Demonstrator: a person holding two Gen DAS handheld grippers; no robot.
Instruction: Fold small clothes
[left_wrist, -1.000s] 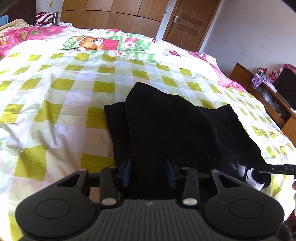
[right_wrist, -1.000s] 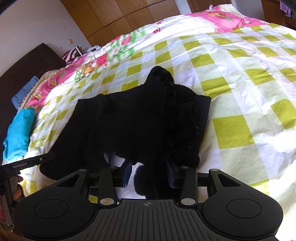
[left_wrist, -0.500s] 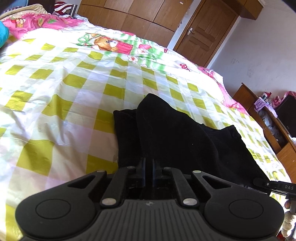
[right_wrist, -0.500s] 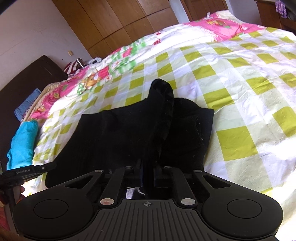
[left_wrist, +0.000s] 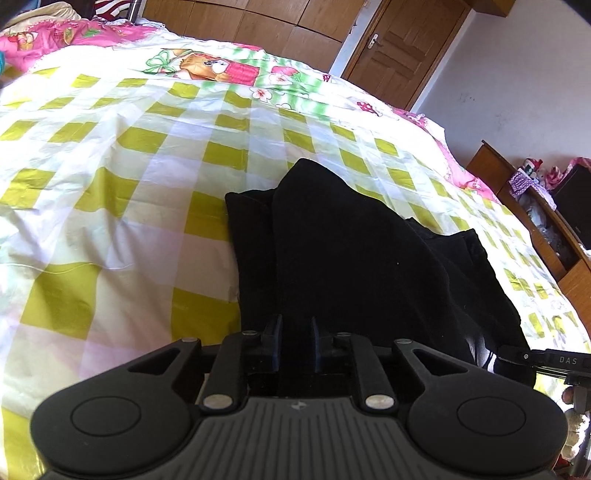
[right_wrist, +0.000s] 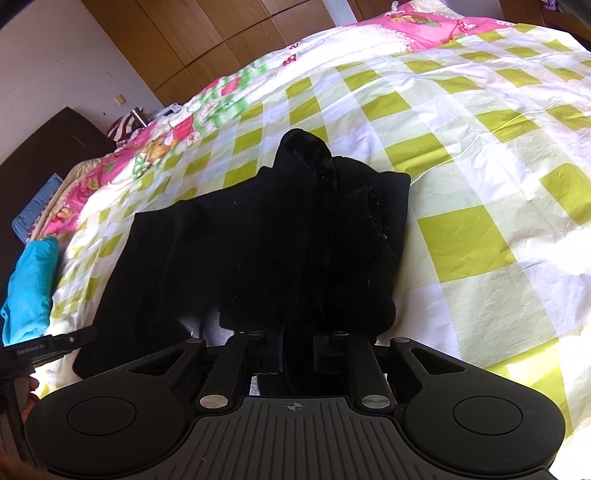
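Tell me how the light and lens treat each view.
Left wrist view: hard sunlight bleaches the bedspread, the black garment loses its folds, and the door leans with fisheye bending. Right wrist view: glare on the near right bedspread; garment nearly featureless.

Black garment (left_wrist: 351, 258) folds hide its shape; teal cloth (right_wrist: 29, 288) cut off

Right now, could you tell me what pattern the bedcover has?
Yellow-green and white checks on the bedcover, clearest in the right wrist view.

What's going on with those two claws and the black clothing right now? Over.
Left gripper and right gripper both clamped on black garment. Near edge lifted off checked bedspread. Nothing in the way.
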